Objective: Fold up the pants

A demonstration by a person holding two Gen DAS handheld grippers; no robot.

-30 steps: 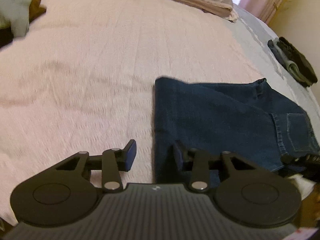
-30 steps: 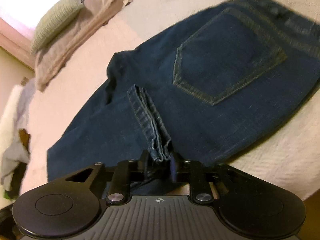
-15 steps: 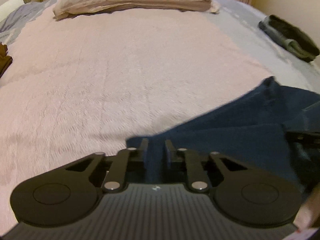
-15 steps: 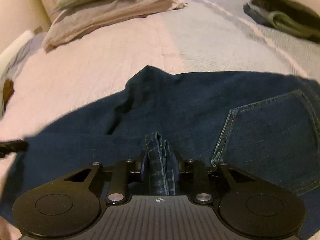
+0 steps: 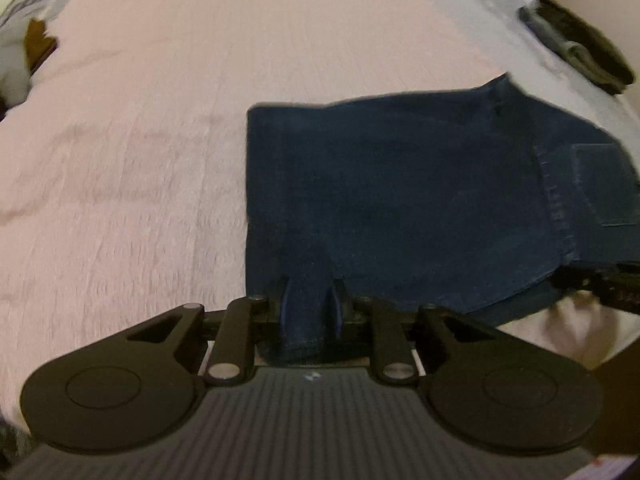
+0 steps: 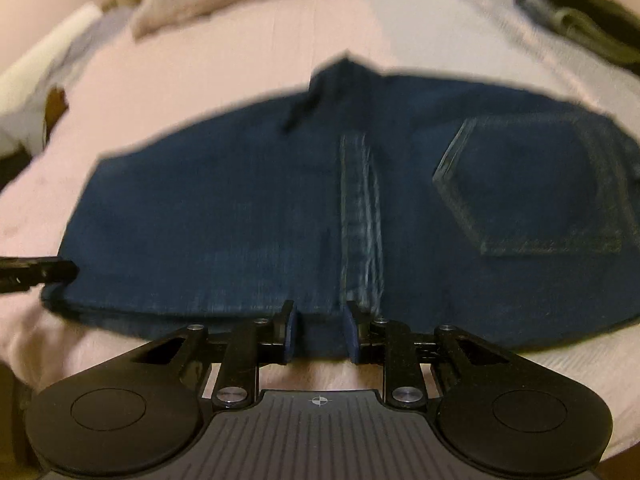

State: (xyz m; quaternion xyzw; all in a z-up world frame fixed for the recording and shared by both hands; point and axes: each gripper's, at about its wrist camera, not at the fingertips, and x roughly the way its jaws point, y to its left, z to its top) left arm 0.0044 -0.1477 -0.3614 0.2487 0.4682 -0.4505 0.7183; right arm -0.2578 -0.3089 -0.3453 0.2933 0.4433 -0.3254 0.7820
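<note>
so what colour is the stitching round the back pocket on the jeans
Pale, light-coloured thread on the dark blue jeans; the back pocket shows best in the right wrist view.

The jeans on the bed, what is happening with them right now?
A person is folding dark blue jeans on a bed with a gripper in each hand. The left gripper pinches a bunch of denim at the near left corner; its jaws are opening slightly. The right gripper has the near edge by the leg hems between its pads. The jeans lie folded over, back pocket facing up.
</note>
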